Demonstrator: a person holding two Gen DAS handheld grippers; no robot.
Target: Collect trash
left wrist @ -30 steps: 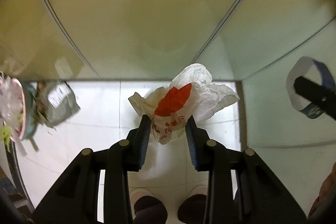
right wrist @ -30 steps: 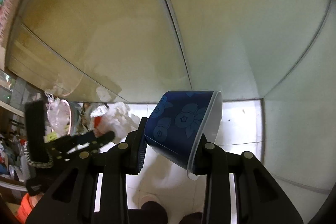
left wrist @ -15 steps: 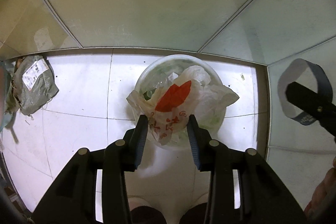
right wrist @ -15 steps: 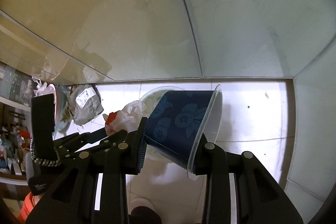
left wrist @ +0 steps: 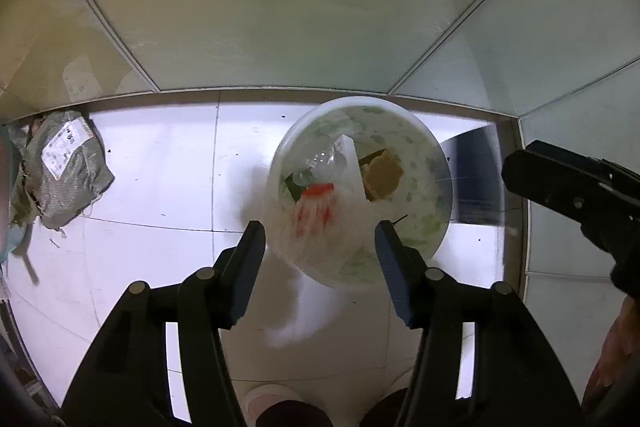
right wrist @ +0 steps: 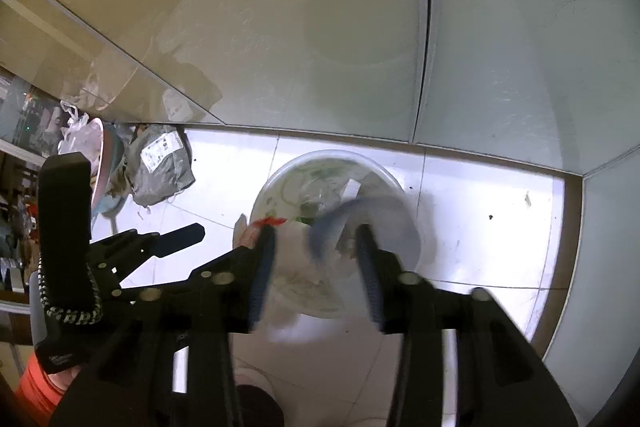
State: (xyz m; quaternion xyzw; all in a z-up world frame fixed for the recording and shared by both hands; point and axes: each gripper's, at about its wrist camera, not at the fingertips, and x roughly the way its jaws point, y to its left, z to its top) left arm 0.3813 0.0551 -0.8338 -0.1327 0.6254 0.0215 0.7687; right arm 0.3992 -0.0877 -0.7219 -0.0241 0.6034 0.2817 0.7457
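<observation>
A round white bin (left wrist: 400,131) with trash inside stands on the white tile floor by the wall; it also shows in the right wrist view (right wrist: 296,167). My left gripper (left wrist: 320,239) is open above it, and the white and red plastic bag (left wrist: 316,215) is a falling blur between the fingers. My right gripper (right wrist: 316,247) is open over the same bin, and the blue cup (right wrist: 340,223) is a falling blur between its fingers. The cup also shows as a dark blur at the bin's right side in the left wrist view (left wrist: 474,179).
A crumpled grey parcel bag (left wrist: 64,167) lies on the floor to the left of the bin, also in the right wrist view (right wrist: 160,163). Glossy wall panels rise behind, with a corner at the right. My shoes (left wrist: 276,403) are at the bottom edge.
Both grippers have tilted down over the bin and opened. The plastic bag has left the left gripper and the blue cup has left the right gripper; both are dropping.
</observation>
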